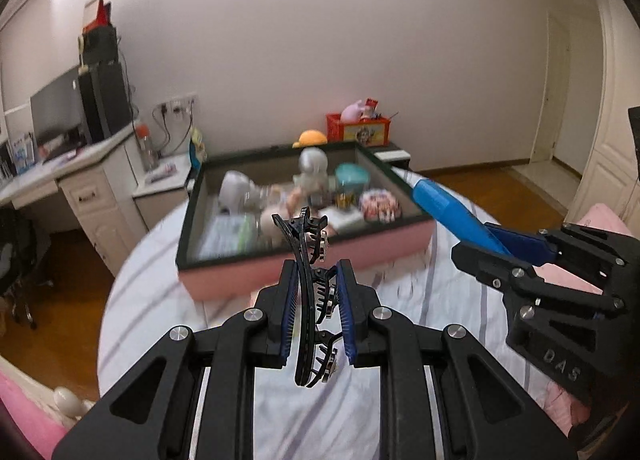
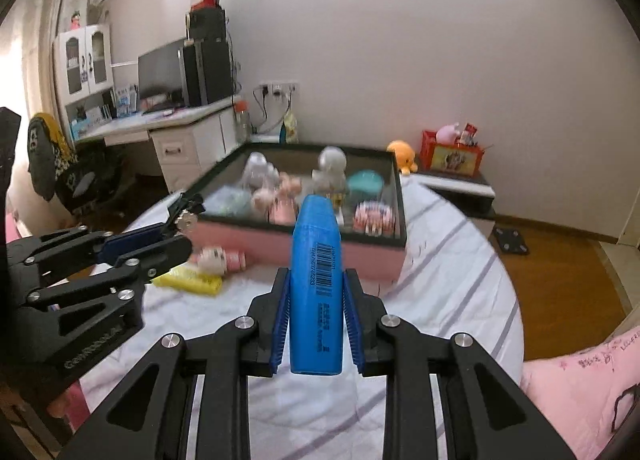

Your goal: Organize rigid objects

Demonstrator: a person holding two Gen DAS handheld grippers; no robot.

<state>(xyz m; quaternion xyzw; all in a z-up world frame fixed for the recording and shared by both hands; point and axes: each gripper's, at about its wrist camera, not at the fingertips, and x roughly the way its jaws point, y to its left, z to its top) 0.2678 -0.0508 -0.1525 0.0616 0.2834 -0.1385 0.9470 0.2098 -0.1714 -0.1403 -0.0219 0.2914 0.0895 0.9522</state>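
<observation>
Box contents (image 1: 304,196) blurred beyond telling.

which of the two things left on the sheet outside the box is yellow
The yellow tube, lying flat nearest the left gripper. The other, just beyond it toward the pink box, is a pink-and-white item.

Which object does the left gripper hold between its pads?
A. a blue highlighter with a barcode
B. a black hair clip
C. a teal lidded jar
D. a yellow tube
B: in the left wrist view the left gripper is closed on a black hair clip standing upright between the blue pads, while the blue highlighter sits in the right gripper.
</observation>
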